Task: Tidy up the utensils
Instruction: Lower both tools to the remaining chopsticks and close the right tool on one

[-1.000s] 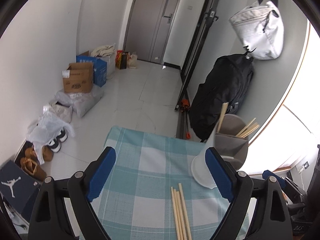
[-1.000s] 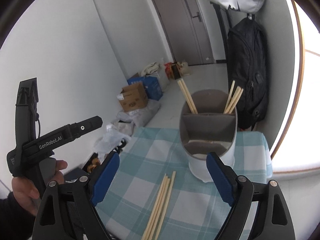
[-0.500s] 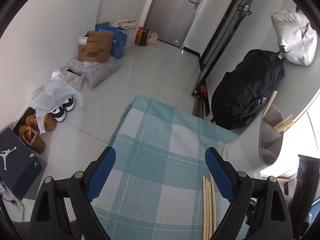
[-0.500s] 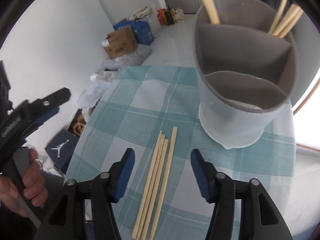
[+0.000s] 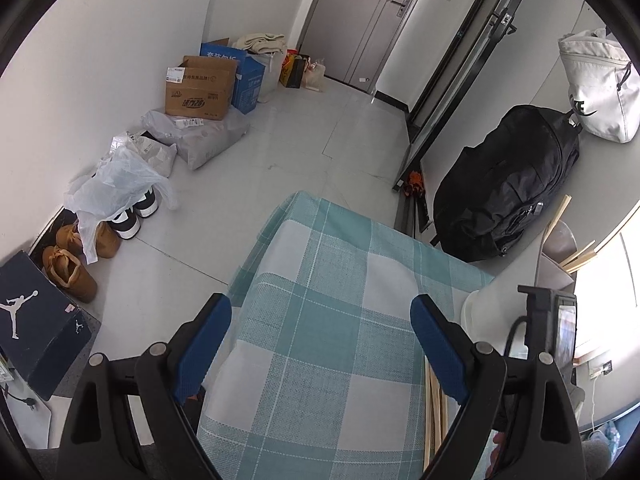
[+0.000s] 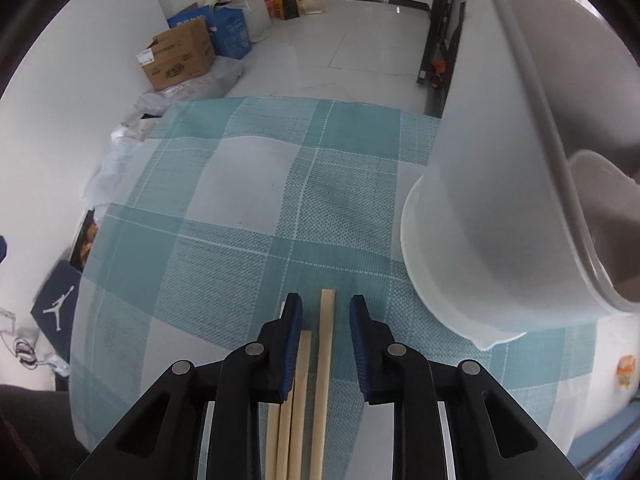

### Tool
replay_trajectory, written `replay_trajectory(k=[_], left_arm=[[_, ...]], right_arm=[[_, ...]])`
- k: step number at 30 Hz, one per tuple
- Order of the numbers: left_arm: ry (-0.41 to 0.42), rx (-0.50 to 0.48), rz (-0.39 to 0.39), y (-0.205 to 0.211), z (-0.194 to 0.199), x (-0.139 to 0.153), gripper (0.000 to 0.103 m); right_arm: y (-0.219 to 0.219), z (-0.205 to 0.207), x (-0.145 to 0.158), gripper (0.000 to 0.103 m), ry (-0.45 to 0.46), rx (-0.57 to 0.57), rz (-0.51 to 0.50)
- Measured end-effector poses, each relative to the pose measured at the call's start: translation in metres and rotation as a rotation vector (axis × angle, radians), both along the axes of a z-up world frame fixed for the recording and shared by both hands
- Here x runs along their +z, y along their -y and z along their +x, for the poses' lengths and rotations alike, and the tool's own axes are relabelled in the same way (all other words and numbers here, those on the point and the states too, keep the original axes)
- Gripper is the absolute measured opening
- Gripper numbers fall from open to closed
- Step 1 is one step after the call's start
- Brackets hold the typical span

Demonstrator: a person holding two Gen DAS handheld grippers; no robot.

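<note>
a second ago the right gripper (image 6: pixel 325 320) looked out level at the grey divided holder (image 6: pixel 520 216) from well back, its blue pads spread wide; now it points steeply down at the teal-and-white checked tablecloth (image 6: pixel 240 208), the holder swollen large at the right edge of its view, and its jaws have just been closing, so that one wooden chopstick (image 6: pixel 325 360) lies in the narrow gap between the pads, with cloth visible on both sides of it and neither pad pressing on it. three more chopsticks (image 6: pixel 286 432) lie side by side just left of that one, partly under the left pad. the left gripper (image 5: pixel 320 344) has sunk and tilted too: the holder, earlier near the middle right of its view, now sits at the far right edge, and its jaws are spread wide over bare cloth with nothing between them. readable marks are few: a white jumpman figure on a dark shoebox (image 5: pixel 36 320) on the floor, and print on a brown cardboard carton (image 5: pixel 198 90) too small to make out. the cloth is a coarse woven fabric; the holder is smooth matte plastic, rounded, flaring to a white base, with slim square-cut chopsticks standing in its far compartments.
</note>
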State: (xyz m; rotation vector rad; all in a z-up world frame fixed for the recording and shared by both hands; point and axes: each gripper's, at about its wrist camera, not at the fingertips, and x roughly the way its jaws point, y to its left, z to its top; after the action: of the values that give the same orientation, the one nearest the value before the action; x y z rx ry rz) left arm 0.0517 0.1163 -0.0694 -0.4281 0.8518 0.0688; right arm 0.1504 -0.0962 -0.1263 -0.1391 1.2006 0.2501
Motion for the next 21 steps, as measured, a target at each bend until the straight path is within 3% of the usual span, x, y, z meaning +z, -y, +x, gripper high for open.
replay_trajectory(k=[6, 10, 12, 16, 21], left_arm=[[-0.006, 0.01, -0.024, -0.007, 0.0, -0.001, 0.088], [-0.015, 0.016, -0.042, -0.008, 0.001, -0.002, 0.088], [-0.022, 0.015, -0.039, -0.009, 0.001, -0.004, 0.088], [-0.027, 0.005, -0.019, -0.006, 0.001, -0.006, 0.088], [-0.041, -0.008, 0.008, -0.002, 0.0, -0.01, 0.088]], right_arm=[[-0.005, 0.004, 0.001, 0.018, -0.011, -0.034, -0.05], [-0.013, 0.003, 0.002, 0.006, -0.01, -0.028, -0.053], [-0.011, 0.003, 0.002, 0.006, -0.009, -0.034, -0.05], [-0.006, 0.0, 0.005, 0.006, -0.004, -0.035, -0.003], [0.005, -0.012, 0.039, 0.006, 0.087, -0.029, 0.106]])
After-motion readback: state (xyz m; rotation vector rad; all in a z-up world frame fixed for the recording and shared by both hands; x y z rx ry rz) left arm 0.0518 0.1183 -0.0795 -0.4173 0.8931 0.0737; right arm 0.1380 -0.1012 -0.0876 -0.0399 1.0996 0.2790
